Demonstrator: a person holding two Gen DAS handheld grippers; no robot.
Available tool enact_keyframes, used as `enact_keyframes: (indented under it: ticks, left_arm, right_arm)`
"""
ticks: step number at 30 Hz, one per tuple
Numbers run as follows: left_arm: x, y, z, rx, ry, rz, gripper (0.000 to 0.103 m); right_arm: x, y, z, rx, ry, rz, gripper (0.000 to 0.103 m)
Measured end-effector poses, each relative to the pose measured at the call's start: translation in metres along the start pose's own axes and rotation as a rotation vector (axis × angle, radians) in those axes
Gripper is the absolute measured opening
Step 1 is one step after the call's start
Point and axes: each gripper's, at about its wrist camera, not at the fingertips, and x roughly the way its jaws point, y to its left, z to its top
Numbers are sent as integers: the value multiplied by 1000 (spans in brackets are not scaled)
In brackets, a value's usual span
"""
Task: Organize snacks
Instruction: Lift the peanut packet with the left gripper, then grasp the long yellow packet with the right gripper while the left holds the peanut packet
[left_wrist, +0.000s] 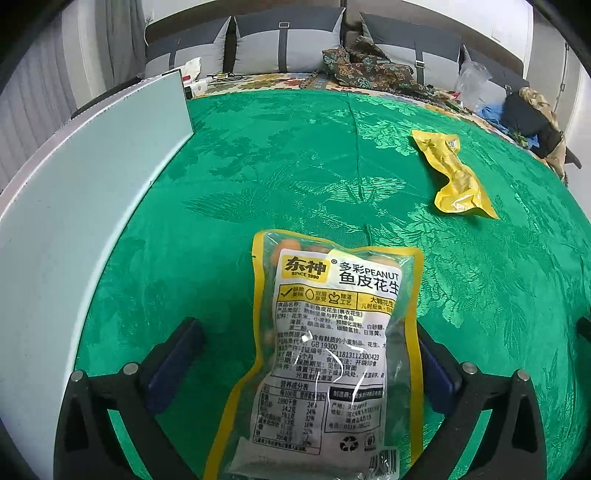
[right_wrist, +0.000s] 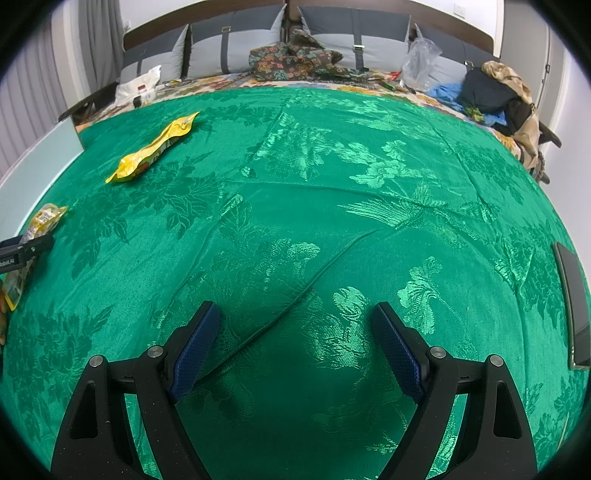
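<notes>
A peanut snack bag (left_wrist: 328, 354) with a yellow border and a white label lies between the wide-spread fingers of my left gripper (left_wrist: 306, 336); the left finger stands well clear of it, the right finger is at its edge. The bag also shows at the far left of the right wrist view (right_wrist: 33, 236), with the left gripper over it. A second yellow snack pack (left_wrist: 456, 173) lies on the green cloth to the far right; it also shows in the right wrist view (right_wrist: 155, 149). My right gripper (right_wrist: 295, 317) is open and empty above the cloth.
A pale blue-white box wall (left_wrist: 92, 177) stands along the left edge of the green tablecloth (right_wrist: 332, 184). A dark flat object (right_wrist: 574, 302) lies at the right edge. A sofa with grey cushions (left_wrist: 288, 44), patterned cloth and bags sits behind the table.
</notes>
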Motion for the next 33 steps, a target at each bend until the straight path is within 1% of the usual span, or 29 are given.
enact_keyframes:
  ticks: [4, 6, 7, 8, 11, 12, 14, 16, 19, 22, 25, 28, 31, 33]
  left_arm:
    - [0, 1, 0, 0, 0, -1, 103]
    - [0, 0, 0, -1, 0, -1, 103]
    - [0, 0, 0, 0, 0, -1, 103]
    - [0, 0, 0, 0, 0, -1, 103]
    - [0, 0, 0, 0, 0, 0, 103]
    - [0, 0, 0, 0, 0, 0, 103]
    - [0, 0, 0, -1, 0, 0, 103]
    - [0, 0, 0, -1, 0, 0, 103]
    - [0, 0, 0, -1, 0, -1, 103]
    - [0, 0, 0, -1, -1, -1, 103]
    - [0, 0, 0, -1, -1, -1, 103]
    - [0, 0, 0, -1, -1, -1, 103]
    - [0, 0, 0, -1, -1, -1, 103]
    - [0, 0, 0, -1, -1, -1, 103]
  right_arm:
    - [0, 1, 1, -11, 7, -4, 87]
    - [4, 4, 12, -28, 50, -16, 86]
    - [7, 8, 21, -23, 68, -23, 86]
    - [9, 11, 32, -12, 70, -11, 86]
    - [17, 37, 79, 24, 41, 78, 86]
    - [21, 45, 93, 28, 41, 100, 86]
    - [41, 69, 128, 35, 68, 160, 86]
    - [62, 88, 153, 32, 97, 178, 86]
    - [96, 110, 177, 41, 147, 155, 86]
    - [120, 120, 186, 99, 188, 148, 86]
    - [131, 129, 186, 104, 192, 134, 86]
    - [136, 145, 186, 46, 205, 146, 86]
    - [136, 157, 184, -47, 206, 91, 86]
    - [134, 159, 180, -78, 200, 56, 82]
